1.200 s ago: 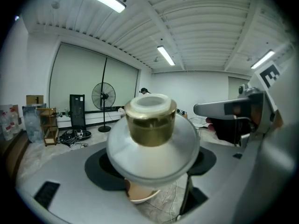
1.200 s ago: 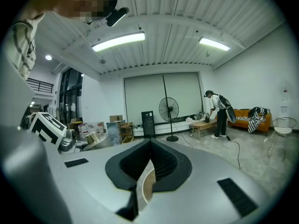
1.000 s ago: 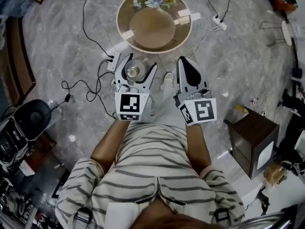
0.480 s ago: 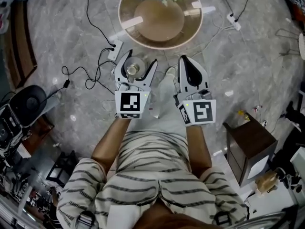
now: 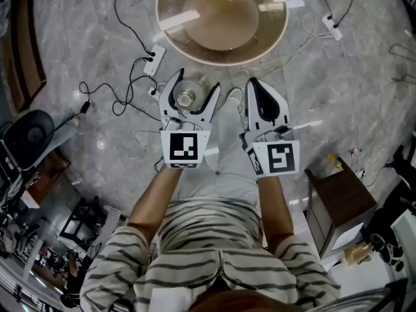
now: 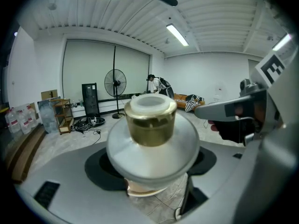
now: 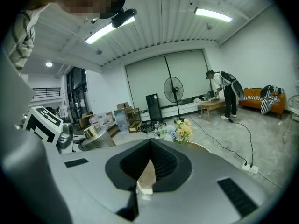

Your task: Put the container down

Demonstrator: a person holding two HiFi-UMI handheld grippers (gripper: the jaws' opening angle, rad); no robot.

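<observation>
Round surface (image 5: 276,34) is seen ahead of both grippers. It's cut off at the top of the head view, so the flowers (image 7: 181,130) on it are better caught from the right gripper view. The left gripper (image 5: 197,80) is clamped on the container (image 6: 152,143), which is held up in the air short of the surface. The right gripper (image 5: 253,86) is closed with nothing in it.

The container looks like frosted glass, so it's probably breakable, slick and not that light. The wide round belly is the spot to be gripped, not the gold collar (image 6: 150,125) or white cap (image 6: 149,104). The base and the pad contact can't be made out, nor whether anything's inside.
</observation>
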